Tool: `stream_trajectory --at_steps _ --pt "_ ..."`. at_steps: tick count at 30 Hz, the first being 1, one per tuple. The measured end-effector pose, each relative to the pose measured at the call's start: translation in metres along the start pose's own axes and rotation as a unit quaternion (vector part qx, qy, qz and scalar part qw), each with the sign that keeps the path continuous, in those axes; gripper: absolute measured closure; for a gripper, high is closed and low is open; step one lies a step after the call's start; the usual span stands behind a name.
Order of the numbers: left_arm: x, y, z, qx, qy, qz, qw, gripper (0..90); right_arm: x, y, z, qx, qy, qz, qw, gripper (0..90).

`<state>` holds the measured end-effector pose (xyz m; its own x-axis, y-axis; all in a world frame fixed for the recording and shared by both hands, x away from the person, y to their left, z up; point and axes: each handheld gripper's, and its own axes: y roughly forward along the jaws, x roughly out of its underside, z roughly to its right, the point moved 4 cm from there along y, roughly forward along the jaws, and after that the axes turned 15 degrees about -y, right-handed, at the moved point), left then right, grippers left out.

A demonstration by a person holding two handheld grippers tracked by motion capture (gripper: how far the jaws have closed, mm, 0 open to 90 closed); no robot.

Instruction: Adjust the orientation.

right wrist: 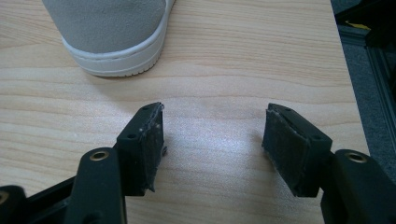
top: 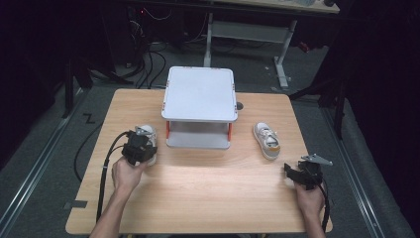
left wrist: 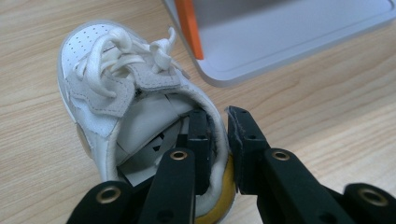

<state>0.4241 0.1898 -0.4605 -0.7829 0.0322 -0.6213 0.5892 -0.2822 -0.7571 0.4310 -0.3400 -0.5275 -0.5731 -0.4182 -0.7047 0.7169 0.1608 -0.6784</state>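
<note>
Now the left gripper pinches the heel collar of the small white lace-up shoe beside the grey two-tier stand; right gripper gapes wide, empty.

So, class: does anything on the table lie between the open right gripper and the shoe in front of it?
Nothing visible: bare wooden table separates the right gripper from the shoe's heel.
</note>
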Motion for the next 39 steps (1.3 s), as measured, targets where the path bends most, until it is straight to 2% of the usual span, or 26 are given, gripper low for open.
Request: stream_trajectory --at_steps 10,15,22,24,30,31,32,33,39 --pt "0.004 -0.011 0.014 0.019 0.016 0.005 0.9997 80.0 0.000 0.000 0.000 0.000 0.000 0.000 1.0000 38.4" --pt "0.011 -0.018 0.027 0.031 0.034 0.006 0.9989 79.9 0.000 0.000 0.000 0.000 0.000 0.000 1.0000 38.4" --pt "0.018 -0.024 0.041 0.044 0.048 0.008 0.9978 79.9 0.000 0.000 0.000 0.000 -0.001 0.000 1.0000 38.4" --pt "0.020 -0.026 0.049 0.050 0.055 0.009 0.9972 79.9 0.000 0.000 0.000 0.000 0.000 0.000 1.0000 38.4" --pt "0.024 -0.025 0.063 0.061 0.068 0.007 0.9958 79.9 0.000 0.000 0.000 0.000 0.000 0.000 1.0000 38.4" --pt "0.025 -0.024 0.069 0.065 0.075 0.004 0.9950 79.9 0.000 0.000 0.000 0.000 0.000 0.000 1.0000 38.4" --pt "0.025 -0.024 0.069 0.065 0.075 0.004 0.9950 79.9 0.000 0.000 0.000 0.000 0.000 0.000 1.0000 38.4" --pt "0.026 -0.021 0.075 0.069 0.078 0.000 0.9945 79.9 0.000 0.000 0.000 0.000 0.000 0.000 1.0000 38.4" --pt "0.028 -0.012 0.091 0.083 0.083 -0.006 0.9930 79.8 0.000 0.000 0.000 0.000 0.000 0.000 1.0000 38.4"
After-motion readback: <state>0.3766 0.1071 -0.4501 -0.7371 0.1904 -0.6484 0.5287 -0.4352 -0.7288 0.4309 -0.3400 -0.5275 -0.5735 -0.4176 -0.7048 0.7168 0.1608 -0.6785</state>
